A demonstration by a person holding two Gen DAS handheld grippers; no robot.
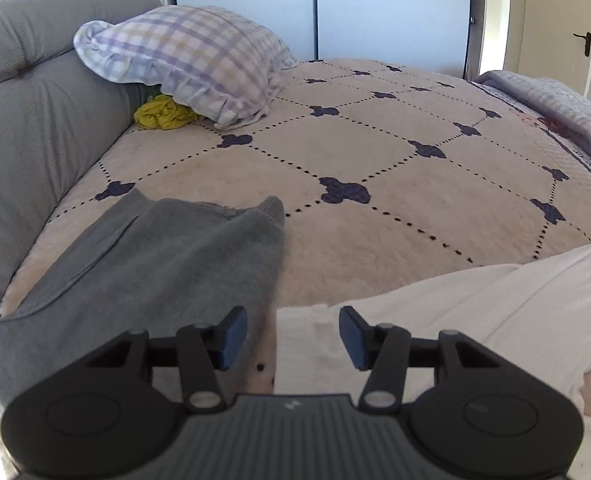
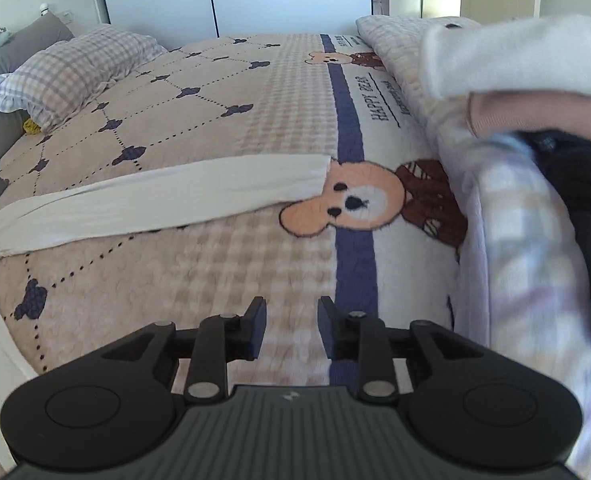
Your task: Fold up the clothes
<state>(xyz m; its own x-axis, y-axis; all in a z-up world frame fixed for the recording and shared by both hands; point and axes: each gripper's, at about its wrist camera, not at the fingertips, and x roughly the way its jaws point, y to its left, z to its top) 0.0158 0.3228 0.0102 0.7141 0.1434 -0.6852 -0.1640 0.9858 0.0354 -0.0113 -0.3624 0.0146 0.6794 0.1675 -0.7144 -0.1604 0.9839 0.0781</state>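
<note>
A white garment (image 1: 475,308) lies flat on the bed, its near edge just beyond my left gripper (image 1: 293,334), which is open and empty above it. In the right wrist view a long white sleeve or leg of the white garment (image 2: 167,200) stretches across the bedspread from the left. My right gripper (image 2: 291,328) hangs open over the bare bedspread, holding nothing. A folded grey garment (image 1: 143,260) rests to the left of my left gripper.
A checked pillow (image 1: 187,60) and a yellow cloth (image 1: 163,114) sit against the grey headboard (image 1: 23,120). A pile of clothes and a quilt (image 2: 527,208) crowd the right side of the bed. The bedspread (image 2: 287,92) shows bear prints. Doors stand behind.
</note>
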